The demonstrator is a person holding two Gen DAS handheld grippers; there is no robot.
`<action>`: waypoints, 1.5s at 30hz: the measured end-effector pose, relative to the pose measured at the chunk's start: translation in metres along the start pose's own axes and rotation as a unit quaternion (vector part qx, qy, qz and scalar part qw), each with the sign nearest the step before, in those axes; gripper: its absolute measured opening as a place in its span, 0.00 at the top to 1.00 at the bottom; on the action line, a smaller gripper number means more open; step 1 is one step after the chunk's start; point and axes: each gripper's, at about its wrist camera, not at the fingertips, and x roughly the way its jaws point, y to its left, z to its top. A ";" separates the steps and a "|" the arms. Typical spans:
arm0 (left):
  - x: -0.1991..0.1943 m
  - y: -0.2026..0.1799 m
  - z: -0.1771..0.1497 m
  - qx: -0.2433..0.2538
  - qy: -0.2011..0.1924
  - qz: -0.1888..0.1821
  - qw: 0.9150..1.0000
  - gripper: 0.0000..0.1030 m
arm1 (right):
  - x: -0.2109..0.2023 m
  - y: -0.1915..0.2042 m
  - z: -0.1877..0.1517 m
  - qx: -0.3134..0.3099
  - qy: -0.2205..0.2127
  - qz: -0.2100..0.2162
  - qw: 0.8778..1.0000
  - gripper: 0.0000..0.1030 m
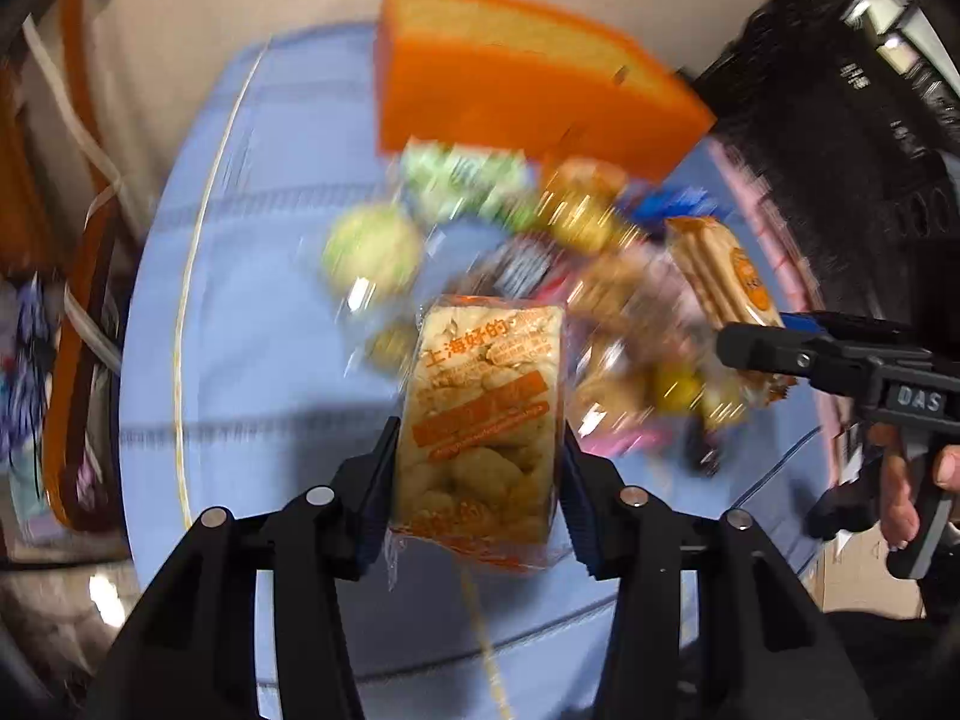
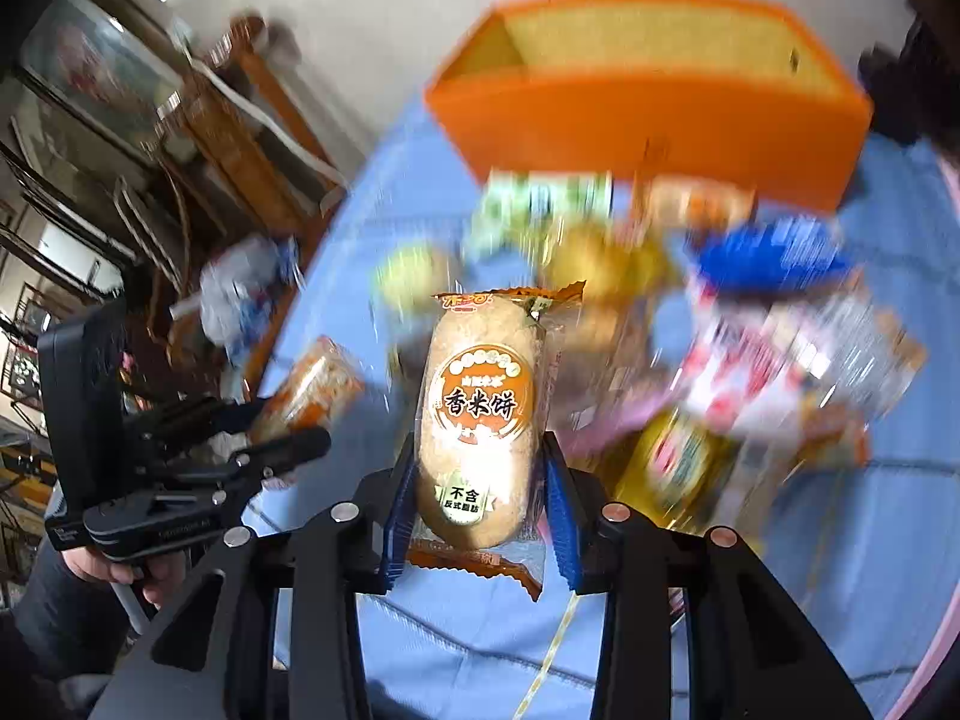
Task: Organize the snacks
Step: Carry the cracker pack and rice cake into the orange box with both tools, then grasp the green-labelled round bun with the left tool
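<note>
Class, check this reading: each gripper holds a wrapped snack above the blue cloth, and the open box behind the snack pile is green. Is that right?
Not quite. The box is orange, not green, as the right wrist view shows plainly. The rest stands: the left gripper holds a puffed-snack pack, the right gripper holds a rice cracker pack, both above the blue cloth.

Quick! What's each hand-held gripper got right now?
Left hand-held gripper: closed on a peanut snack pack.
Right hand-held gripper: closed on a rice cracker pack.
</note>
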 end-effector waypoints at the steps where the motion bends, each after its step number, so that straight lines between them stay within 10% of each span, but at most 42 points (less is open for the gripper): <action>1: -0.007 -0.006 0.012 0.007 -0.014 -0.003 1.000 0.54 | -0.011 -0.002 0.008 0.001 -0.015 0.000 1.000 0.63; 11: -0.011 -0.076 0.194 0.049 -0.088 -0.037 0.994 0.54 | -0.068 -0.069 0.146 0.027 -0.134 -0.033 0.990 0.63; 20: 0.085 -0.092 0.291 -0.005 -0.026 0.014 1.000 0.45 | -0.028 -0.130 0.222 0.087 -0.131 -0.065 0.985 0.60; 23: 0.092 -0.081 0.288 -0.037 -0.027 0.044 0.998 0.08 | -0.018 -0.147 0.215 0.114 -0.123 -0.090 0.982 0.37; 33: 0.064 -0.051 0.203 0.023 -0.013 0.075 0.997 0.07 | -0.036 -0.145 0.138 0.112 -0.123 -0.081 0.983 0.17; 38: 0.074 -0.007 0.128 -0.095 0.057 0.090 0.990 0.07 | -0.036 -0.140 0.078 0.117 -0.097 -0.087 0.985 0.15; 45: 0.102 0.008 0.077 -0.114 0.097 0.139 0.979 0.07 | -0.024 -0.142 0.011 0.152 -0.041 -0.088 0.984 0.14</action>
